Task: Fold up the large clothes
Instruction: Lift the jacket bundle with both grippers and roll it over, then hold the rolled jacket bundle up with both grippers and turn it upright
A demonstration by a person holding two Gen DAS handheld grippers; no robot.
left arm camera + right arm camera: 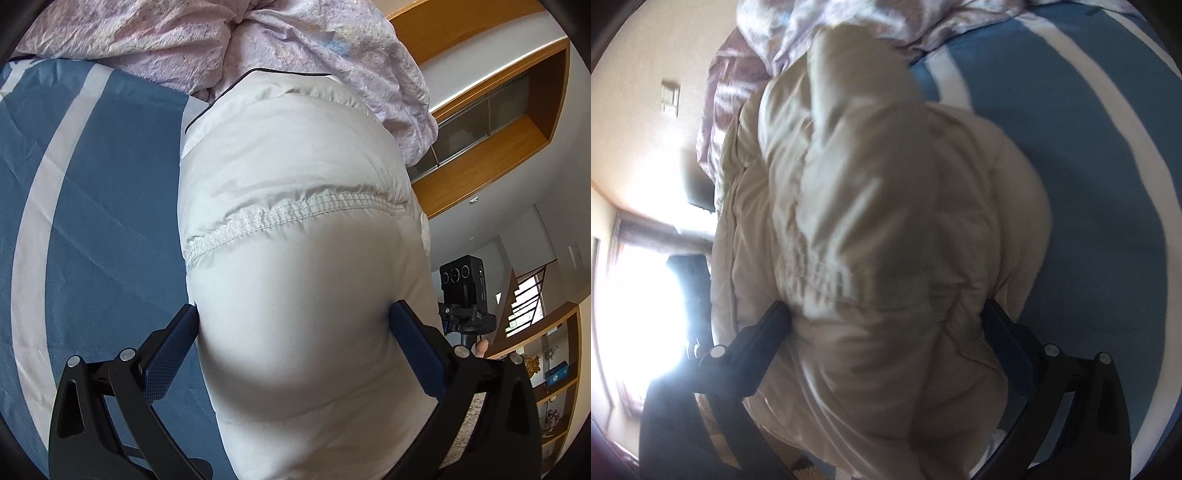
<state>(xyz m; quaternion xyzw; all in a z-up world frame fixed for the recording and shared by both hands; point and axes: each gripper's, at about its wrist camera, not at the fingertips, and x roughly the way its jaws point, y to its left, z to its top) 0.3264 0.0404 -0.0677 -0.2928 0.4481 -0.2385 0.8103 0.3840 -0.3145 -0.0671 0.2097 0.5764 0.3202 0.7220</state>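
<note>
A puffy white quilted jacket [295, 177] lies bunched on the blue bed sheet [103, 192], with a stitched elastic seam across its middle. My left gripper [293, 310] stands open at full width. The jacket's bulk fills the gap and brushes only the fingertips [186, 321]; the pad faces lower down stay bare. In the blurred right wrist view the same jacket [871, 192] looks beige. My right gripper [884, 312] is spread just as wide and open, with the padded cloth bulging between its fingers [772, 325].
A crumpled pink quilt [177, 33] is heaped at the far end of the bed, against the jacket's far edge. White stripes cross the sheet [1108, 155]. Wooden shelves [491, 110] and a camera on a stand [463, 291] lie to the right. A bright window [646, 295] glares.
</note>
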